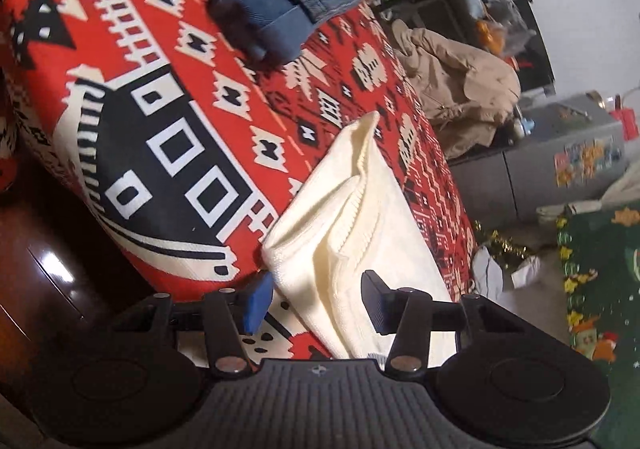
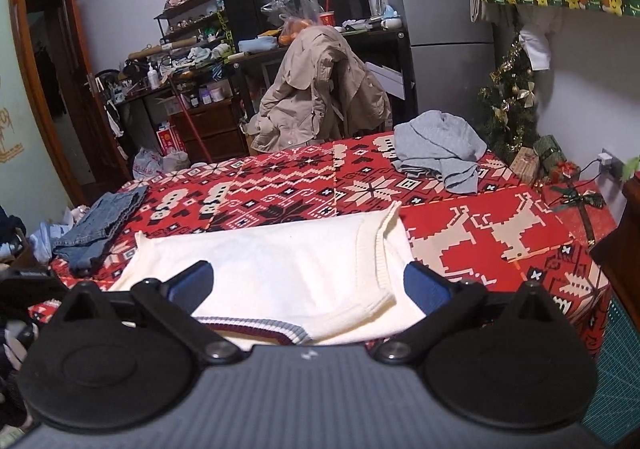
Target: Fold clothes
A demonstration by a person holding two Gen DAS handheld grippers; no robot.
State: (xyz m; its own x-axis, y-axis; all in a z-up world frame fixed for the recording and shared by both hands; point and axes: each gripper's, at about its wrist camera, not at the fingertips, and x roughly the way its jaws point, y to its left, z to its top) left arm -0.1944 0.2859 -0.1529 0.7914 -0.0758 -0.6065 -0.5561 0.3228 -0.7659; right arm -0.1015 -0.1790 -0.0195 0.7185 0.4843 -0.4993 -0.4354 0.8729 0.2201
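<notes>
Two grippers, left [image 1: 316,299] & right [image 2: 308,285], fingers spread wide w/ nothing clasped, straddle cream sweater [image 2: 280,269]; its near hem hidden behind gripper bodies.

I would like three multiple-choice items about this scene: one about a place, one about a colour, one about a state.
1. Where does the grey garment lie?
A. On the far right part of the patterned cloth
B. On the chair
C. Under the white knit

2. What colour is the stripe at the collar of the white knit garment?
A. Green
B. Dark red
C. Yellow

3. How is the right hand-held gripper?
A. Shut on the jeans
B. Shut on nothing
C. Open, fingers apart over the white knit

Answers: 1 A, it lies crumpled on the red patterned cloth near the small tree; 2 B, a maroon band edges the collar; 3 C, both blue pads stand wide apart.
</notes>
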